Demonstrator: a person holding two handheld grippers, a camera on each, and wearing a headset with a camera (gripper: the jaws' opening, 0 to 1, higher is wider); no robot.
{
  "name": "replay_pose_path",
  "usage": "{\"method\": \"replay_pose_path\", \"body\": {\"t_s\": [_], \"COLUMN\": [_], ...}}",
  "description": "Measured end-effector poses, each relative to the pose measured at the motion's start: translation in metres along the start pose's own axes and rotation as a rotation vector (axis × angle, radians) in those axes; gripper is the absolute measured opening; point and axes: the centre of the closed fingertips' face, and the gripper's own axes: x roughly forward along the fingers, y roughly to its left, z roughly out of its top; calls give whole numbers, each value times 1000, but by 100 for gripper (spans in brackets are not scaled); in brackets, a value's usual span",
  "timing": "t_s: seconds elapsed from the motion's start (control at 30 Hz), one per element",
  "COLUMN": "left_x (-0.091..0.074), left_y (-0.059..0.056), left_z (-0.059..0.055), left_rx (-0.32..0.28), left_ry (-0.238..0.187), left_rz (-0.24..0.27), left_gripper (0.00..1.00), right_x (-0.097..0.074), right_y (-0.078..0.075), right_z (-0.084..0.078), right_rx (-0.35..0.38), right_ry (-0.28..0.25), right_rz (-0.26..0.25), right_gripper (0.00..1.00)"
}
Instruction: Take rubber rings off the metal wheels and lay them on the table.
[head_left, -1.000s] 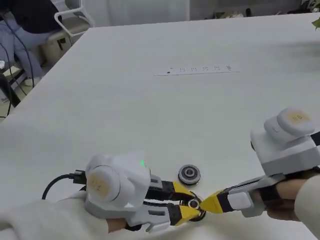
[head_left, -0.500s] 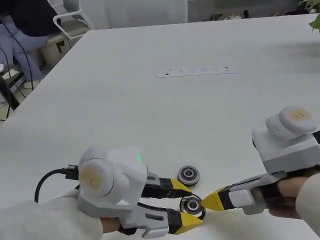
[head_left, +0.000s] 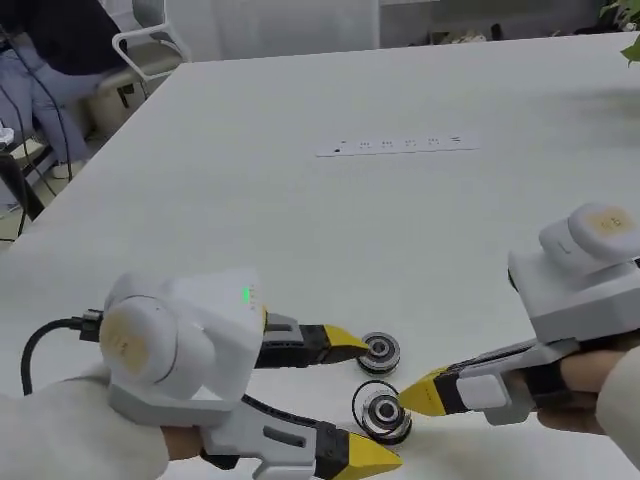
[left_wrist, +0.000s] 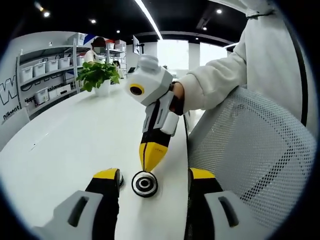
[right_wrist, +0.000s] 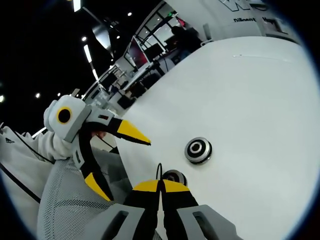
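Table (head_left: 300, 220) white, shelves (left_wrist: 47, 65) beyond, left claw (left_wrist: 152, 176) wide, right claw (right_wrist: 160, 183) tight on rubber ring (head_left: 356, 408)

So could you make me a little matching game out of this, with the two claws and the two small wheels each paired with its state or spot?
1. left claw
2. right claw
3. near wheel
4. far wheel

A. shut to a point
B. at the right claw's tip
C. wide open
D. beside one fingertip of the left claw

Pairs: 1-C, 2-A, 3-B, 4-D.
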Motion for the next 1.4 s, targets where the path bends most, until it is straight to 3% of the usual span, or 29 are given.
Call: {"method": "replay_pose_path", "body": {"t_s": [0.23, 0.33, 0.43, 0.63, 0.8, 1.0, 1.07, 1.23, 1.4], "left_x": [-22, -33, -42, -63, -79, -86, -85, -79, -76], "left_y": [7, 12, 13, 23, 31, 30, 28, 24, 24], "left_z": [3, -5, -10, -12, -17, -19, -25, -44, -51], "left_rx": [-30, -3, -13, -83, -143, -175, -197, -229, -262], "left_ry": [-20, 12, 21, -3, -12, -24, -9, 45, 51], "left_rz": [62, 103, 114, 163, 214, 215, 209, 182, 174], "left_gripper": [69, 71, 72, 78, 90, 95, 99, 99, 99], "right_x": [-5, -6, -8, -14, -19, -19, -18, -13, -6], "right_y": [8, 9, 10, 11, 14, 17, 18, 24, 28], "right_z": [11, 14, 17, 24, 33, 37, 38, 38, 35], "right_rx": [9, 1, 1, -8, 2, -4, -2, -3, -18], "right_ry": [-53, -65, -81, -112, -157, -170, -176, -176, -161], "right_rz": [11, 3, 6, 0, 13, 22, 28, 47, 55], "right_gripper": [0, 0, 0, 0, 0, 0, 0, 0, 0]}}
